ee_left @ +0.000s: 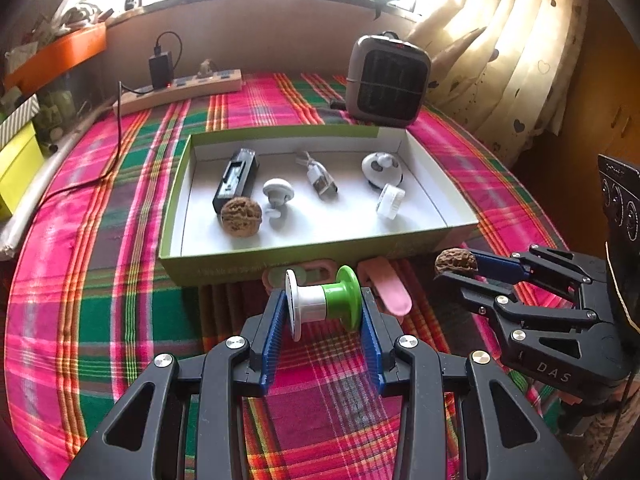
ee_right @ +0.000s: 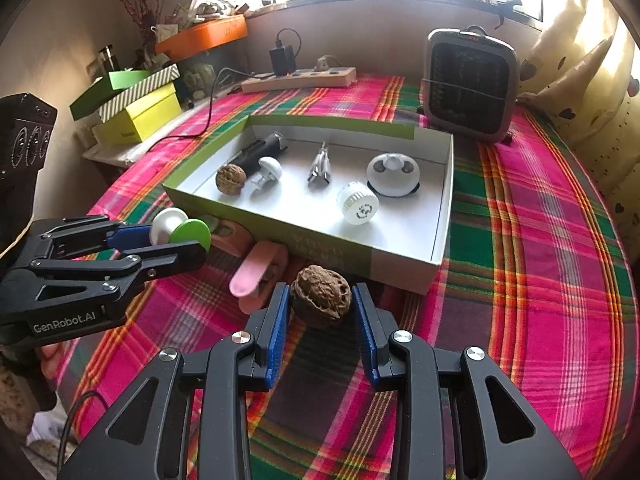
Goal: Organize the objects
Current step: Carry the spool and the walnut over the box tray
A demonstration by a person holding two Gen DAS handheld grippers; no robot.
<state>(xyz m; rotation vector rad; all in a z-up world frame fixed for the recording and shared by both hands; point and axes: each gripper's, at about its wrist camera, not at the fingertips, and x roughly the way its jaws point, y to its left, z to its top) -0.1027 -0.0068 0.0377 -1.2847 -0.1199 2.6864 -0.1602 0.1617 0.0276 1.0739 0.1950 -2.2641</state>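
The box already holds 6 items, among them 1 walnut. The left gripper clamps a spool and the right gripper clamps a second walnut, both just short of the box's near wall. A pink clip lies outside; apparently 3 remain.

We could not read the faint print on the green box's near wall. That wall hid most of the pink clip behind the spool. The pink clothespin was partly covered by the right gripper and its walnut. The lettering on the white cap was too small to make out.
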